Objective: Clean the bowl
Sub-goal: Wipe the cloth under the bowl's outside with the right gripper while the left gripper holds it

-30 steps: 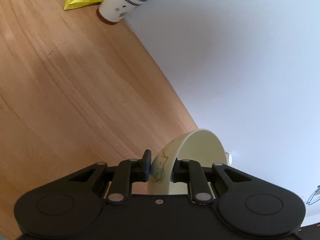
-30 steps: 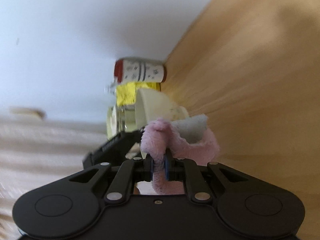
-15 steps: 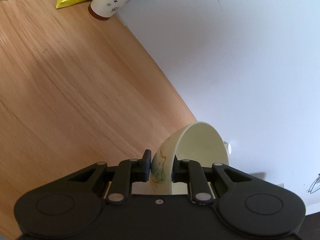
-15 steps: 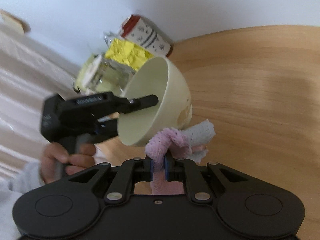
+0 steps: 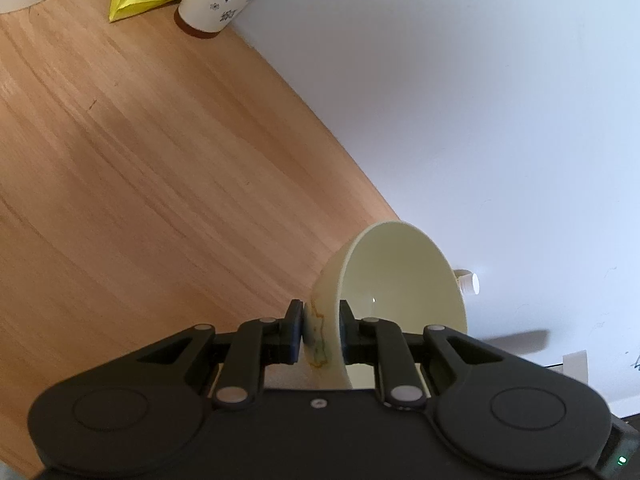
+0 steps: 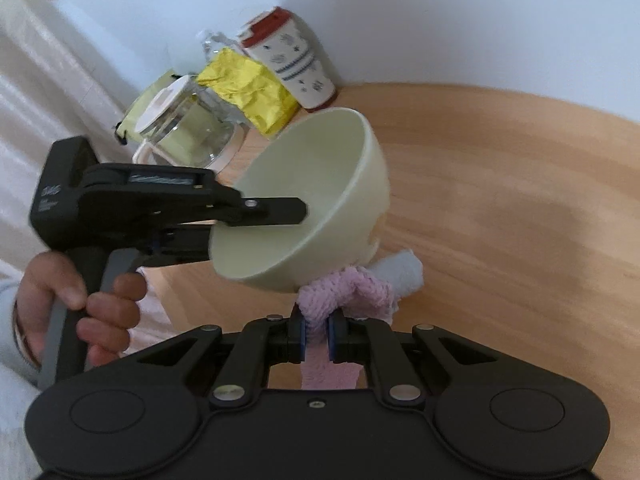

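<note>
A pale cream bowl (image 5: 400,280) with a coloured drawing on its outside is held in the air, tipped on its side. My left gripper (image 5: 320,330) is shut on its rim, one finger inside and one outside. The right wrist view shows the same bowl (image 6: 320,216) above the wooden table, with the left gripper (image 6: 256,216) clamped on its rim and a hand on the handle. My right gripper (image 6: 316,330) is shut on a pink and grey fluffy cloth (image 6: 352,288). The cloth sits just under the bowl's outer base, touching or nearly touching it.
At the table's far corner by the white wall (image 5: 480,100) stand a patterned paper cup (image 6: 292,64) with a red lid, a crumpled yellow bag (image 6: 248,88) and a glass jar (image 6: 188,128). A wooden tabletop (image 5: 140,180) stretches below. A curtain (image 6: 48,80) hangs at the left.
The right gripper with the cloth has swung round and come up under the bowl. The bowl in the left gripper has tipped a little, showing more of its inside.
</note>
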Action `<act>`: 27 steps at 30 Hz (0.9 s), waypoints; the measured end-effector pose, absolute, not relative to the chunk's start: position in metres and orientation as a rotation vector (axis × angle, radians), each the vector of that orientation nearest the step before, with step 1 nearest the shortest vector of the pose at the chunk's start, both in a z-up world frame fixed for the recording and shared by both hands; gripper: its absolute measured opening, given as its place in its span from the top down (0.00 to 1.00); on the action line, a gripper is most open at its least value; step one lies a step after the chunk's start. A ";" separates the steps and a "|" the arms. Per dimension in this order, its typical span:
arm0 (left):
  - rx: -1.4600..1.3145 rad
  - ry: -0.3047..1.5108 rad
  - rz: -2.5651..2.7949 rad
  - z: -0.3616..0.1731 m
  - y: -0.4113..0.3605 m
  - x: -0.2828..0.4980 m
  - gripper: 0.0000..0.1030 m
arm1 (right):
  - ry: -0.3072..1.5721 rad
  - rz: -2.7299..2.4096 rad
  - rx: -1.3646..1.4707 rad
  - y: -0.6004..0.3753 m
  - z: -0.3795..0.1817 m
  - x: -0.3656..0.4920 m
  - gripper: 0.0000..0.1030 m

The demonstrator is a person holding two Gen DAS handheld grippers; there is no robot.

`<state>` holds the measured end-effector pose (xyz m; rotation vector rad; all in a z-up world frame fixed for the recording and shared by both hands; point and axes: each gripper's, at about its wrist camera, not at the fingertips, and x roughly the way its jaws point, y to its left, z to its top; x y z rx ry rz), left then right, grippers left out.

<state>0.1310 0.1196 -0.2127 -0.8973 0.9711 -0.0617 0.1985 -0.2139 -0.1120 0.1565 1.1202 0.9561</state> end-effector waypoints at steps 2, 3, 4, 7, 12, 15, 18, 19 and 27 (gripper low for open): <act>-0.888 0.969 -0.063 -0.212 0.118 0.132 0.85 | 1.105 0.988 0.140 -0.211 -0.103 0.194 0.89; -0.883 0.967 -0.064 -0.212 0.118 0.133 0.85 | 1.099 0.999 0.129 -0.210 -0.099 0.192 0.89; -0.878 0.966 -0.065 -0.212 0.117 0.133 0.85 | 1.092 1.009 0.116 -0.208 -0.095 0.191 0.89; -0.864 0.968 -0.068 -0.211 0.116 0.134 0.85 | 1.081 1.040 0.096 -0.204 -0.086 0.187 0.89; -0.860 0.972 -0.081 -0.209 0.118 0.133 0.85 | 1.084 1.099 0.084 -0.200 -0.077 0.186 0.89; -0.863 0.974 -0.089 -0.208 0.119 0.131 0.85 | 1.093 1.110 0.064 -0.197 -0.078 0.186 0.89; -0.868 0.976 -0.094 -0.207 0.120 0.130 0.85 | 1.099 1.106 0.034 -0.192 -0.083 0.185 0.89; -0.871 0.977 -0.093 -0.211 0.122 0.132 0.85 | 1.103 1.099 0.022 -0.190 -0.086 0.185 0.89; -0.872 0.979 -0.093 -0.210 0.124 0.130 0.85 | 1.114 1.032 -0.040 -0.181 -0.107 0.186 0.89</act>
